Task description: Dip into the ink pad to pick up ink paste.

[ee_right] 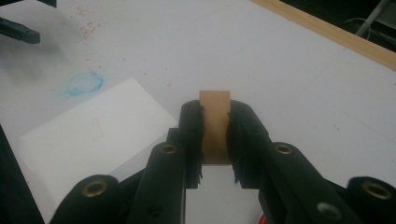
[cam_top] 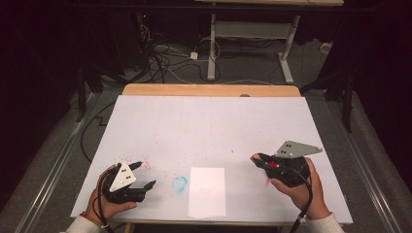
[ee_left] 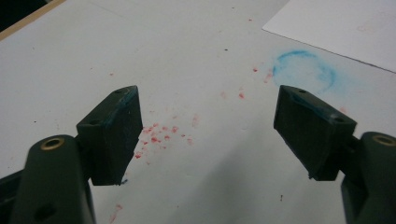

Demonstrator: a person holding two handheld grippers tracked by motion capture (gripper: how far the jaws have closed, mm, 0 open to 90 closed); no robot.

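My right gripper (ee_right: 215, 116) is shut on a small flat tan block (ee_right: 215, 123), which stands upright between the pads with its top poking out above them. In the high view that gripper (cam_top: 255, 159) hovers at the right of the table, pointing left. A white sheet of paper (cam_top: 206, 191) lies near the front edge, between the two hands. My left gripper (cam_top: 147, 173) rests at the front left with its jaws wide apart. Between its fingers (ee_left: 208, 123) there is only the bare table top.
The table (cam_top: 209, 126) has a white cover and a wooden far edge (cam_top: 209, 90). A smudged blue ring (cam_top: 180, 183) marks the cover left of the paper, with red specks (ee_left: 159, 135) scattered near the left gripper. Cables and a desk frame lie on the floor beyond.
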